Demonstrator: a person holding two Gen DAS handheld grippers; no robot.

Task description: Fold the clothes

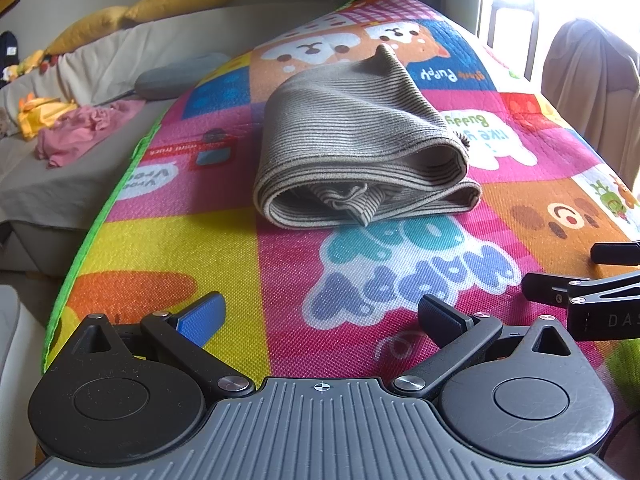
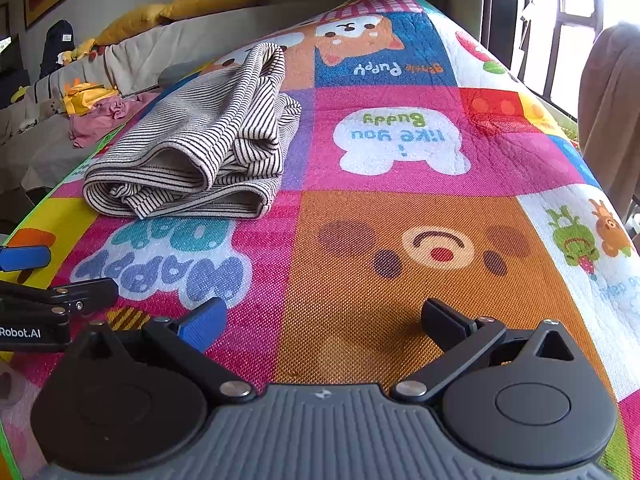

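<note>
The striped garment [image 1: 360,140] lies folded into a thick bundle on the colourful play mat [image 1: 224,264], its open, layered end facing the cameras and one corner of cloth standing up in a peak at the far end. It sits just beyond the "Happy Day" cloud print [image 1: 408,268] on the mat, touching the cloud's far edge in the left wrist view.

The left claw [image 1: 320,316] hovers low over the mat on the near side of that cloud print, its jaws spread wide with nothing between them, well apart from the garment. The right claw [image 2: 324,320] is also spread wide and empty, above the orange bear-face panel [image 2: 432,248] just right of the cloud print; the garment [image 2: 200,140] lies ahead and to its left.

Beyond the mat's left edge, a grey-covered sofa [image 1: 80,176] holds a crumpled pink cloth [image 1: 80,132], a yellow item [image 1: 44,112] and yellow cushions [image 1: 176,0].
</note>
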